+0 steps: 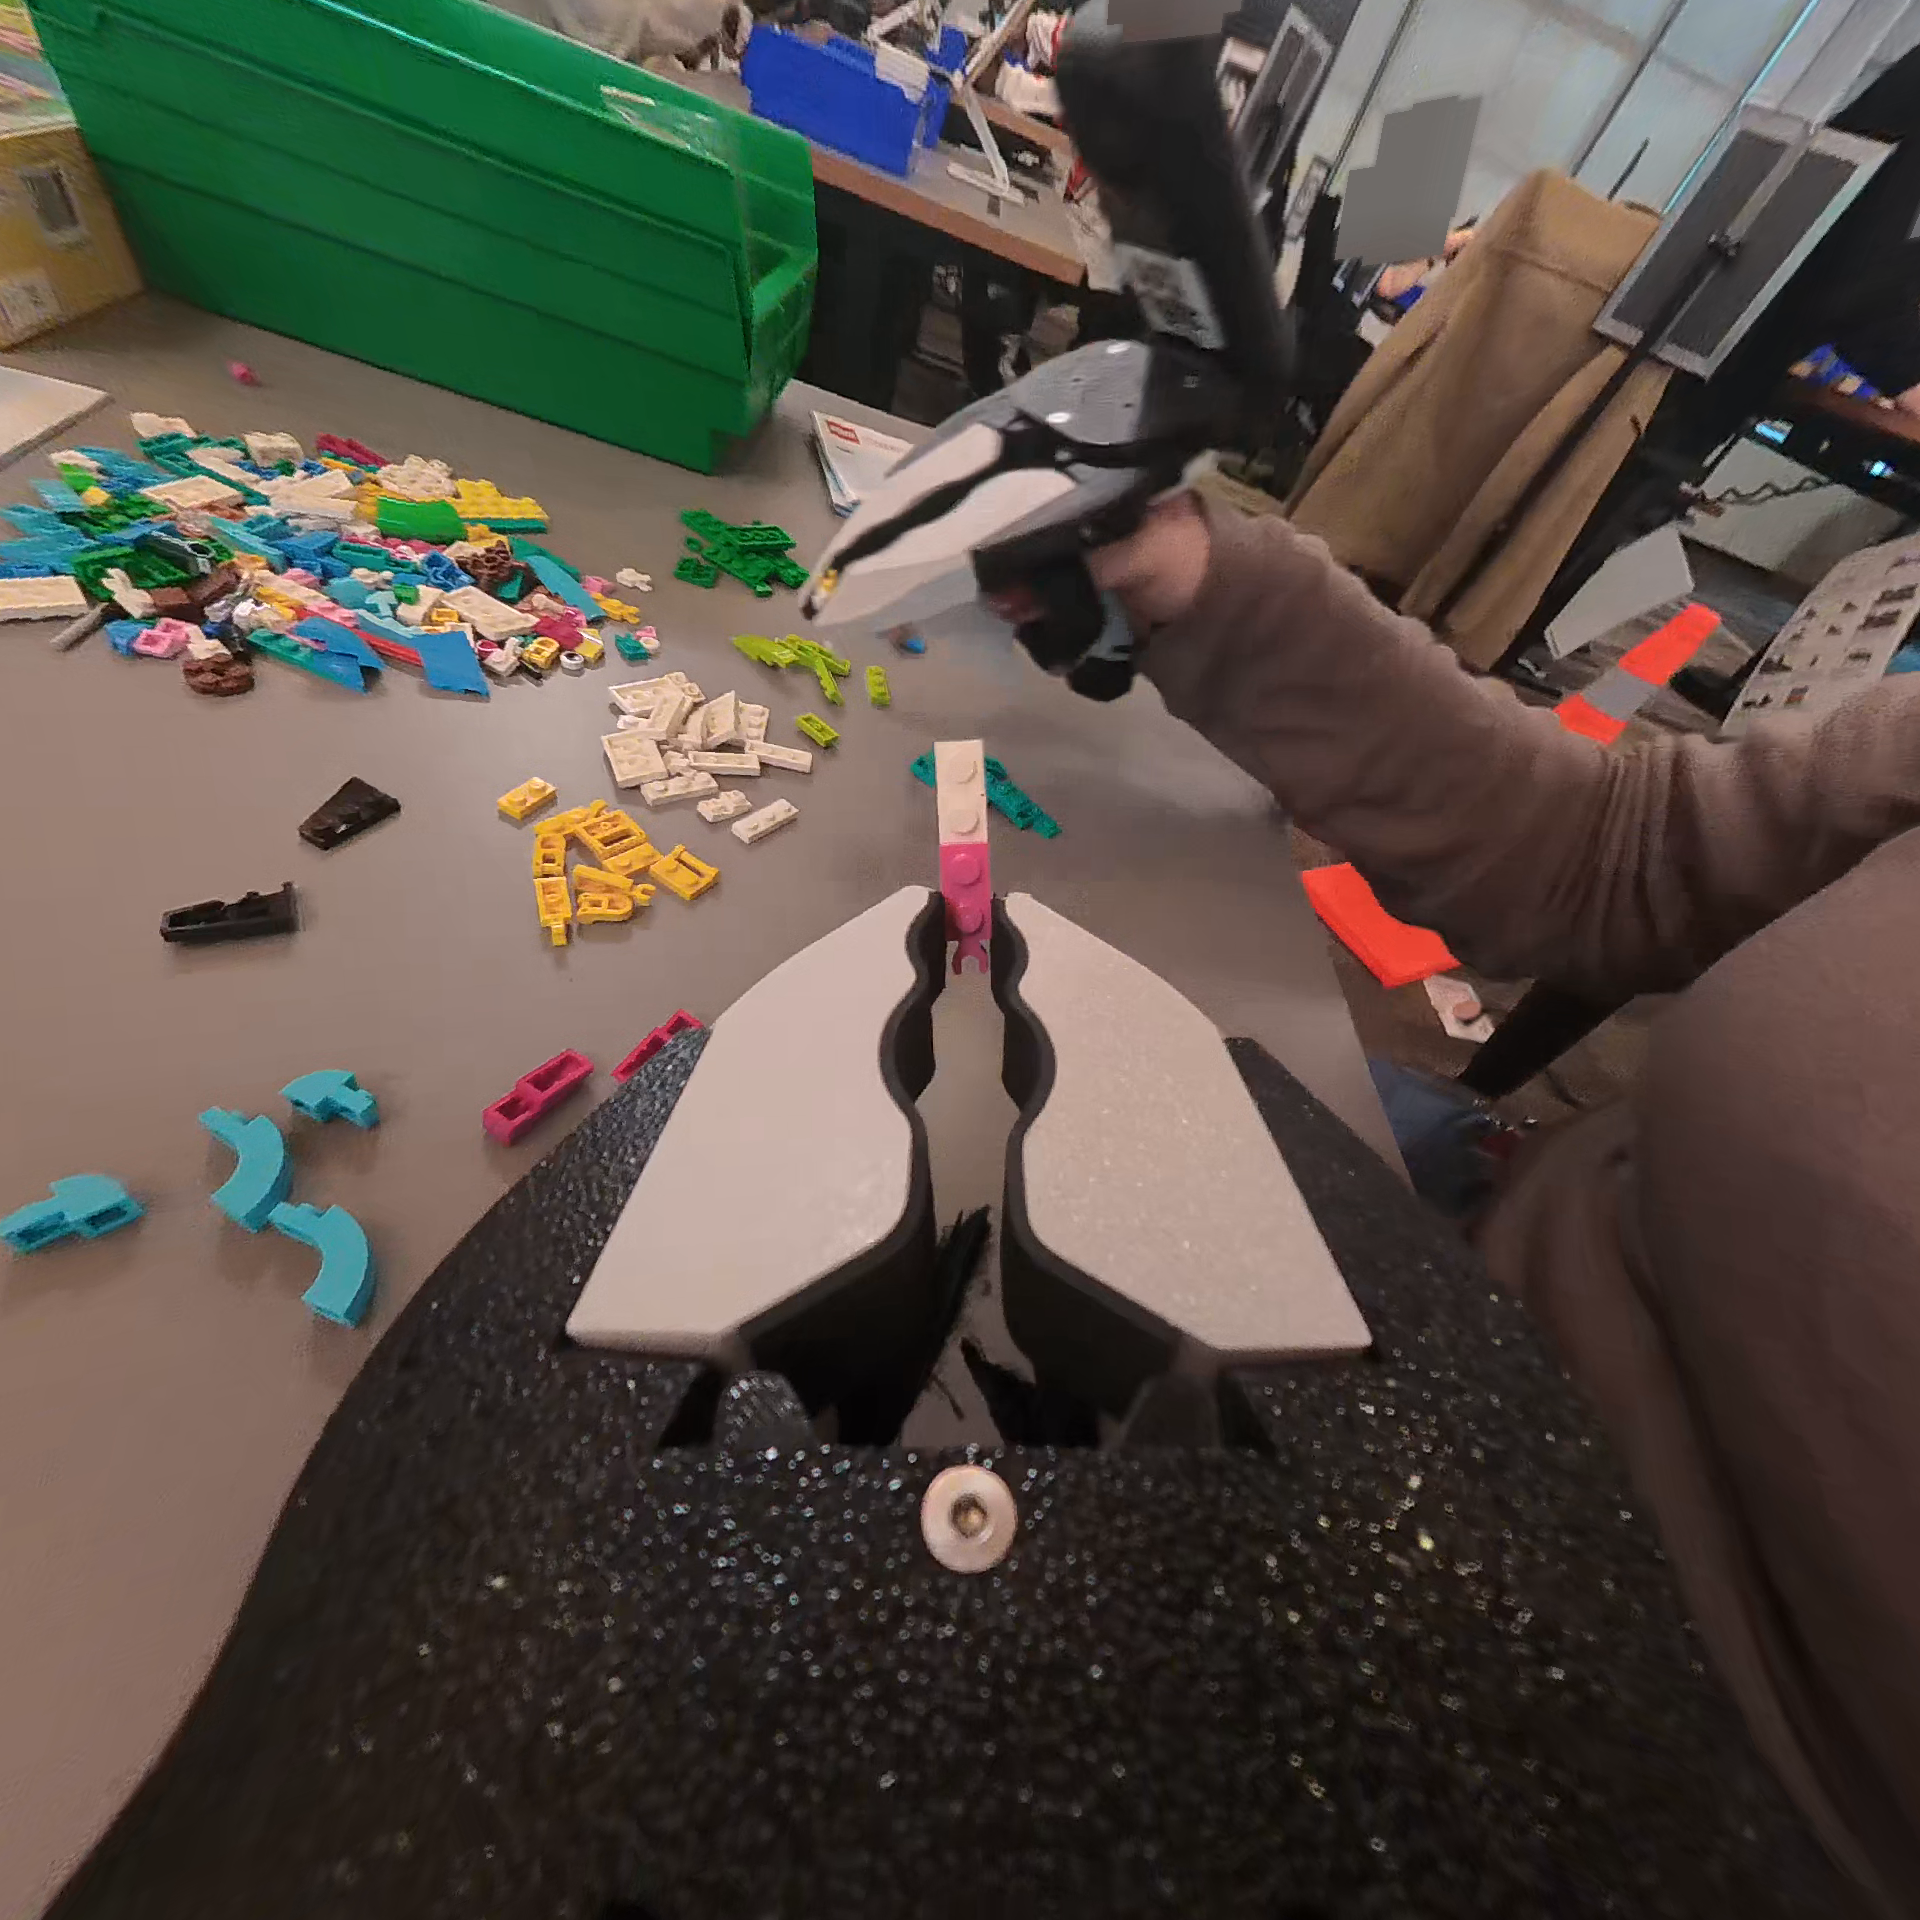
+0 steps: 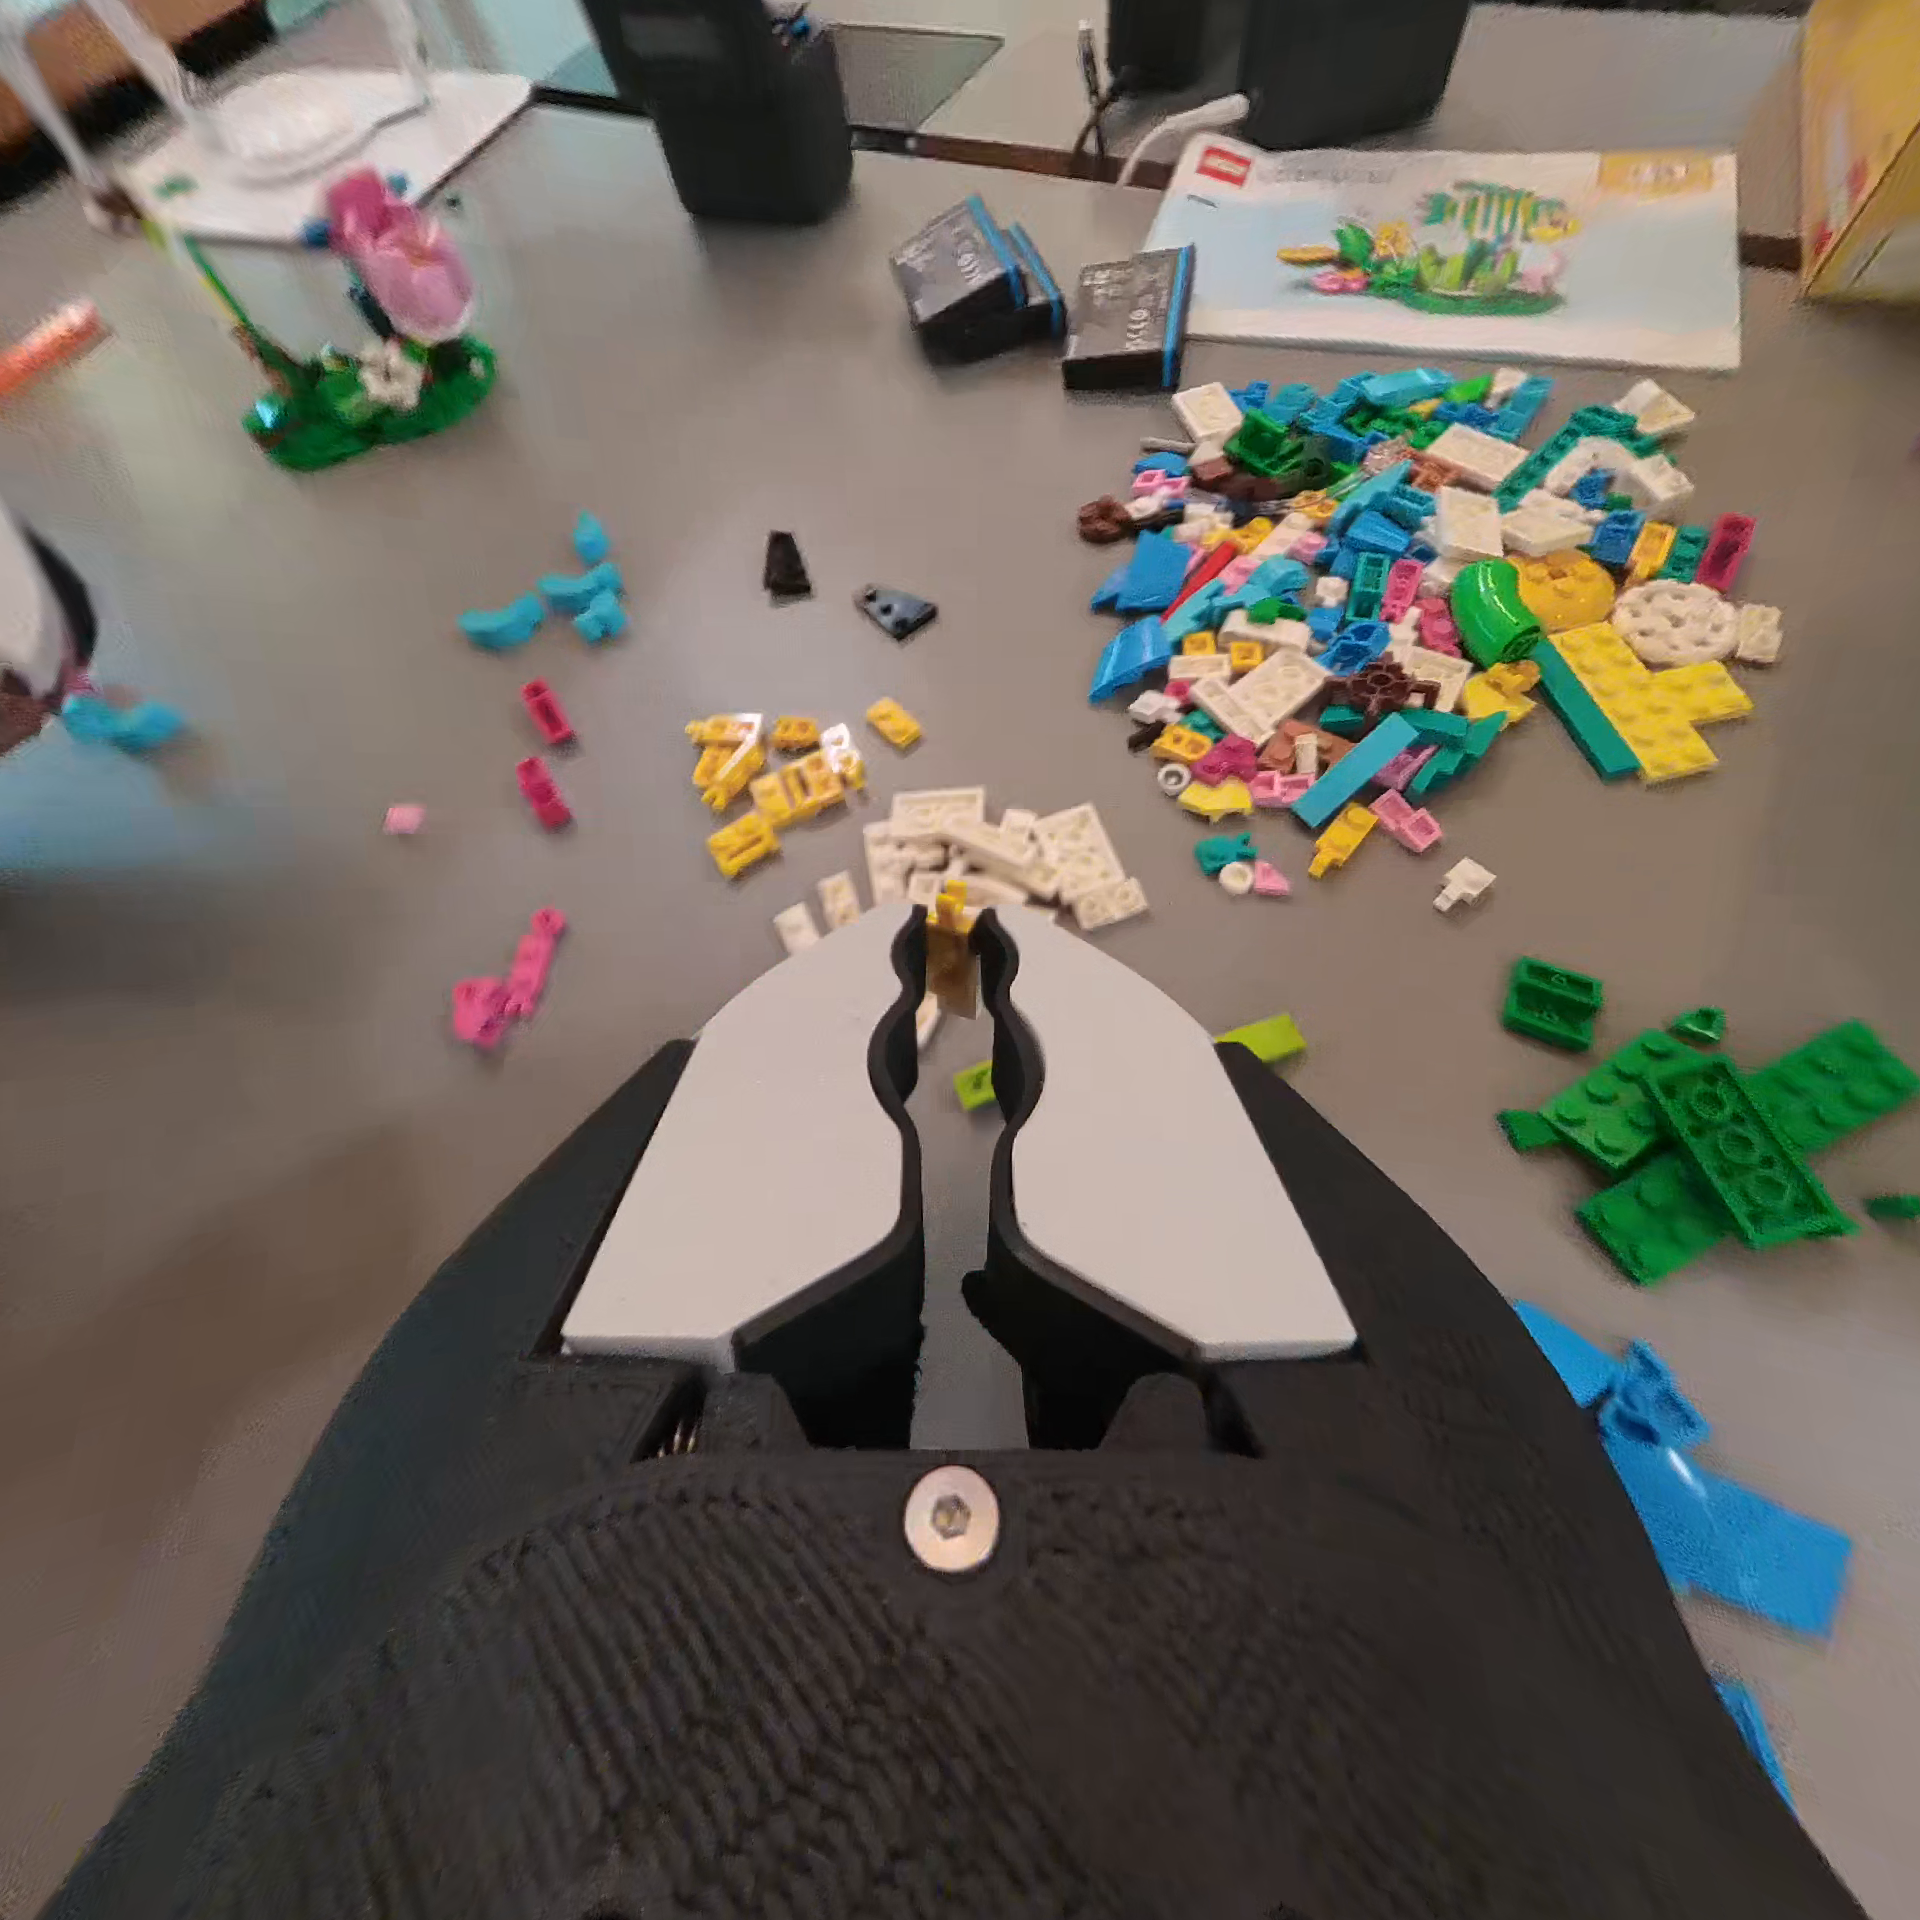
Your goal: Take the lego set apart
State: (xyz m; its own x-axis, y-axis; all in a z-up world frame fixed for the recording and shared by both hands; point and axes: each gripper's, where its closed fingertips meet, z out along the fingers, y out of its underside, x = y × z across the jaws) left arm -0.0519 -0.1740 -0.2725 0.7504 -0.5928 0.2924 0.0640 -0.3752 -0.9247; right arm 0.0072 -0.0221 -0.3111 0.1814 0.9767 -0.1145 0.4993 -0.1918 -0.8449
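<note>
A grey desk in a busy workroom, strewn with loose bricks sorted roughly by colour: a yellow pile, a white pile, a big mixed heap, green plates, with a green bin behind. The left gripper is closed on the pink end of a thin pink-and-white strip, two narrow plates joined end to end. The strip's long axis runs straight forward along the fingers, white end pointing away, held above the desk. The right gripper is closed on a small yellow piece and sits up and away from the strip, nearer the sorted piles. Judging by this, the right one likely sets the yellow piece down, then comes back for the free white end, which points towards it. A part-built pink flower model stands at the far left
</note>
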